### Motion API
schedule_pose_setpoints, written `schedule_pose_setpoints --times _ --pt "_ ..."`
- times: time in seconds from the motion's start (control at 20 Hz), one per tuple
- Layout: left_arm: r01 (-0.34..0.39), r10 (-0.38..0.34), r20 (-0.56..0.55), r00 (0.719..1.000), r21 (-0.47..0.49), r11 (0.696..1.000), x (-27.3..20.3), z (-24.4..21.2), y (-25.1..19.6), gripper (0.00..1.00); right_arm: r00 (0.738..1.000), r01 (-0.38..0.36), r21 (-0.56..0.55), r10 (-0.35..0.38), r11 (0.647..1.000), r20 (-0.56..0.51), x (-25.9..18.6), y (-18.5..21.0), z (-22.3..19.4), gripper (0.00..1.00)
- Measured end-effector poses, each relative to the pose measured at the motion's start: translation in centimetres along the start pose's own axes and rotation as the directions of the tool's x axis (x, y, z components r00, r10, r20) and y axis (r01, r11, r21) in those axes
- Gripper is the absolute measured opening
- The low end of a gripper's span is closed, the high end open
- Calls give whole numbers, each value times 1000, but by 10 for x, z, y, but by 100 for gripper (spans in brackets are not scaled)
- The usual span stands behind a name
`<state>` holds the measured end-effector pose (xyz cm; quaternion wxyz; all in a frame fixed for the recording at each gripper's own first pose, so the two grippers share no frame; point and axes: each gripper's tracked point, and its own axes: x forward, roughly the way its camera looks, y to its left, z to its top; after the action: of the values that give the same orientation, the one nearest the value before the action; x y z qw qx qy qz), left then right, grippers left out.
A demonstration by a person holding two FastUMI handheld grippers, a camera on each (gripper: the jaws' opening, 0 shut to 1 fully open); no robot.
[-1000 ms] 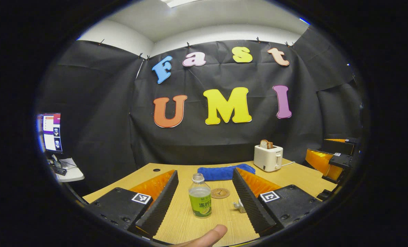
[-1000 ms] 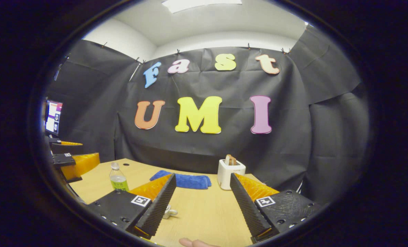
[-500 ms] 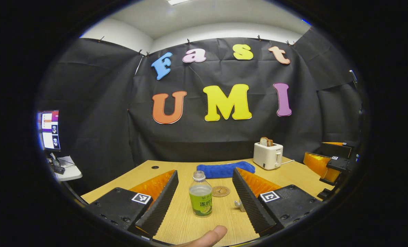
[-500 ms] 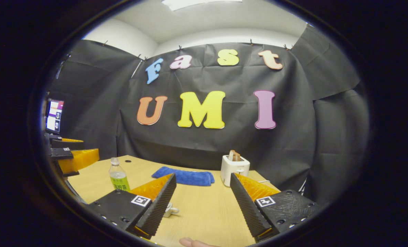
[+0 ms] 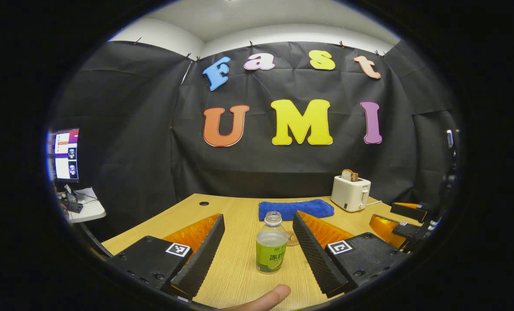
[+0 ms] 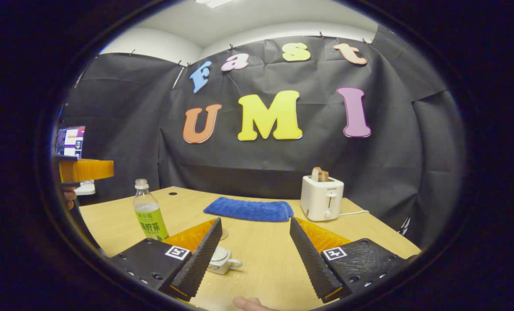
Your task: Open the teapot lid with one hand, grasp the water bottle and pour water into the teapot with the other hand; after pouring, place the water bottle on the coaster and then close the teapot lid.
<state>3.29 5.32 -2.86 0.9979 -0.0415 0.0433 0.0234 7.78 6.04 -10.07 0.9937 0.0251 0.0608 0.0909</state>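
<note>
A clear water bottle with a green label and no cap stands on the wooden table, between the fingers of my open left gripper and a little beyond them. The round coaster peeks out just behind it. In the right gripper view the bottle stands at the left. A small white teapot with its lid on sits low, partly behind the left finger of my open right gripper. The coaster lies just past the teapot.
A white toaster holding toast and a folded blue cloth sit at the table's back. The other gripper is at the right edge. A monitor stands off the table at the left. A thumb shows at the bottom.
In the left gripper view the bottle has slid rightward and looks nearer between the fingers. The right gripper view has tipped down and closed in, so the teapot and table show more.
</note>
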Motion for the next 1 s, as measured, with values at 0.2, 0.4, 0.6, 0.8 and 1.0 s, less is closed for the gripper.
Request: schedule_pose_setpoints --times 0.2,0.4,0.6,0.8,1.0 --pt "-14 14 -29 999 1 1000 11 -11 8 99 997 -62 6 62 998 -52 34 35 -42 96" --pt "-6 6 -40 999 4 1000 15 -15 9 99 985 -131 -18 128 991 -117 57 61 -68 86" --pt "-3 3 -49 999 4 1000 17 -18 10 99 966 -194 43 198 980 -167 65 75 -84 66" --pt "-4 6 -56 998 20 1000 20 -23 12 99 961 -228 3 226 974 -157 70 81 -84 40" --pt "-4 6 -58 998 30 1000 23 -24 12 99 964 -215 17 215 977 -158 74 78 -85 5"
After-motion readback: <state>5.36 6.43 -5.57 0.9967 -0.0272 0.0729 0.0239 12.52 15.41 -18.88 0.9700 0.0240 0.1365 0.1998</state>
